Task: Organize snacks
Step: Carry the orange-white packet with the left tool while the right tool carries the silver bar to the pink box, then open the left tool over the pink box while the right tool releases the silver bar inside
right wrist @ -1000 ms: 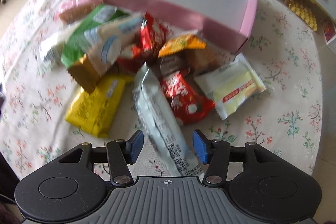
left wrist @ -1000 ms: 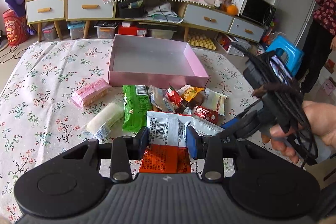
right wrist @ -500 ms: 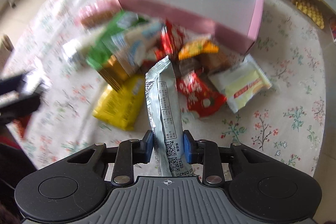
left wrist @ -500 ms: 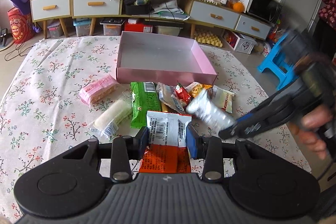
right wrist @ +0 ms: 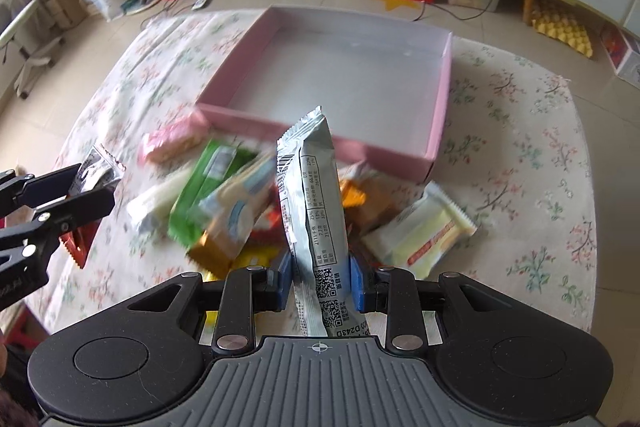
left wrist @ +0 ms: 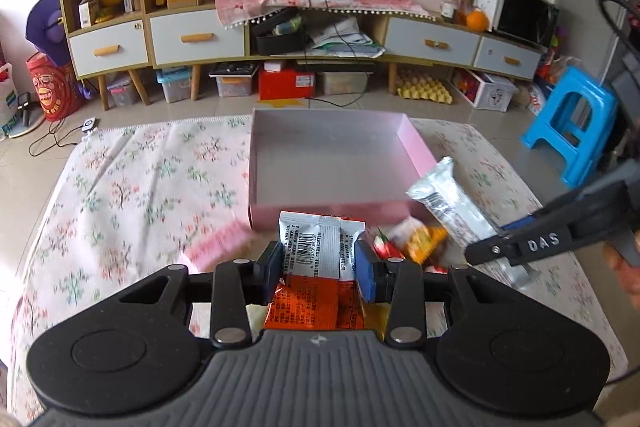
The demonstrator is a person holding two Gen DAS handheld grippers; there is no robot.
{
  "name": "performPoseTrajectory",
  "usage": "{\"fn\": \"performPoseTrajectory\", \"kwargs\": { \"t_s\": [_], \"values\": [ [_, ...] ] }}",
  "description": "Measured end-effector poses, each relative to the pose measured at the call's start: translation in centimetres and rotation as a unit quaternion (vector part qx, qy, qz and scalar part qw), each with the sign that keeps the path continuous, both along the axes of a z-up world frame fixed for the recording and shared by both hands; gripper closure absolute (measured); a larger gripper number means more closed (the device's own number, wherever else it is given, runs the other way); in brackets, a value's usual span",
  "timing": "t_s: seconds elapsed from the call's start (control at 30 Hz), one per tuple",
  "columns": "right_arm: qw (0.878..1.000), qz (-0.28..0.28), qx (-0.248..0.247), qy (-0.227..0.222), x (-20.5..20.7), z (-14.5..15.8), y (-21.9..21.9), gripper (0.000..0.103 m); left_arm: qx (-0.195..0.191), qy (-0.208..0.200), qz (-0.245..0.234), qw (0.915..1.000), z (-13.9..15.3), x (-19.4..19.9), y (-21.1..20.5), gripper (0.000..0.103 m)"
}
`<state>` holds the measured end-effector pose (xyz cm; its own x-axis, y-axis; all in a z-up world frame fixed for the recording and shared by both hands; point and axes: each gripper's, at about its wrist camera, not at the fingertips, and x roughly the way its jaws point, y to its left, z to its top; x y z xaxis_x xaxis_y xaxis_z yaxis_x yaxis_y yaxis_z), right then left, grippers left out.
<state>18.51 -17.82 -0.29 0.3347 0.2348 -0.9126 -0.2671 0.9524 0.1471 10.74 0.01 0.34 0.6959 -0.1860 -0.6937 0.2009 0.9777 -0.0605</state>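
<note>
Left wrist view: left gripper (left wrist: 316, 269) clamped on an orange-and-white snack packet (left wrist: 320, 251), pink box (left wrist: 332, 163) open at 12 o'clock just past its tip; right gripper enters at 3 o'clock.

Right wrist view: right gripper (right wrist: 320, 285) pinched on a silver wrapper bar (right wrist: 314, 203), long axis pointing at 12 o'clock toward the box's near wall (right wrist: 360, 147). The loose snack pile (right wrist: 224, 203) lies between; both grippers look about equally near.
</note>
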Motion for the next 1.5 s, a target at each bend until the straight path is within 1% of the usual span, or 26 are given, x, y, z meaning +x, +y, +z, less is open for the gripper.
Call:
{"fn": "performPoseTrajectory", "kwargs": {
  "t_s": [0.17, 0.23, 0.33, 0.47, 0.63, 0.73, 0.83, 0.93, 1.1, 1.4, 1.47, 1.5],
  "values": [
    [0.999, -0.031, 0.013, 0.000, 2.6, -0.4, -0.8, 0.075, 0.001, -0.004, 0.014, 0.9999, -0.5, 3.1, -0.1, 0.067],
    [0.999, -0.044, 0.017, 0.002, 3.6, -0.7, -1.3, 0.075, -0.001, 0.003, 0.018, 0.9998, -1.0, 4.3, -0.2, 0.067],
    [0.998, -0.062, 0.021, 0.005, 5.1, -1.2, -1.9, 0.075, -0.004, 0.013, 0.023, 0.9996, -1.6, 5.5, -0.3, 0.067],
    [0.997, -0.081, 0.018, 0.004, 6.6, -1.9, -2.5, 0.075, 0.001, 0.012, 0.021, 0.9997, -1.9, 6.8, -0.9, 0.067],
    [0.993, -0.112, 0.022, -0.009, 8.3, -2.5, -3.1, 0.075, 0.016, 0.001, 0.025, 0.9996, -2.2, 8.6, -1.6, 0.067],
    [0.991, -0.129, 0.030, -0.015, 9.4, -2.5, -3.4, 0.075, 0.030, 0.002, 0.032, 0.9990, -2.7, 9.4, -1.8, 0.067],
    [0.990, -0.137, 0.040, -0.020, 10.5, -2.4, -3.3, 0.074, 0.043, 0.006, 0.035, 0.9984, -3.1, 10.1, -1.8, 0.067],
    [0.989, -0.141, 0.038, -0.031, 11.6, -2.6, -2.9, 0.074, 0.057, 0.009, 0.038, 0.9976, -3.3, 10.4, -1.7, 0.067],
    [0.987, -0.152, 0.038, -0.034, 13.1, -3.8, -2.5, 0.074, 0.061, 0.010, 0.040, 0.9973, -3.2, 11.2, -1.6, 0.067],
    [0.985, -0.164, 0.046, -0.035, 14.4, -6.0, -2.9, 0.074, 0.080, 0.016, 0.033, 0.9961, -4.4, 12.6, -1.9, 0.067],
    [0.985, -0.163, 0.049, -0.033, 14.7, -6.5, -2.9, 0.074, 0.080, 0.017, 0.032, 0.9961, -4.5, 12.8, -1.9, 0.067],
    [0.985, -0.160, 0.047, -0.033, 14.8, -6.7, -2.8, 0.072, 0.079, 0.018, 0.032, 0.9962, -4.6, 12.9, -1.9, 0.064]
  ]
}}
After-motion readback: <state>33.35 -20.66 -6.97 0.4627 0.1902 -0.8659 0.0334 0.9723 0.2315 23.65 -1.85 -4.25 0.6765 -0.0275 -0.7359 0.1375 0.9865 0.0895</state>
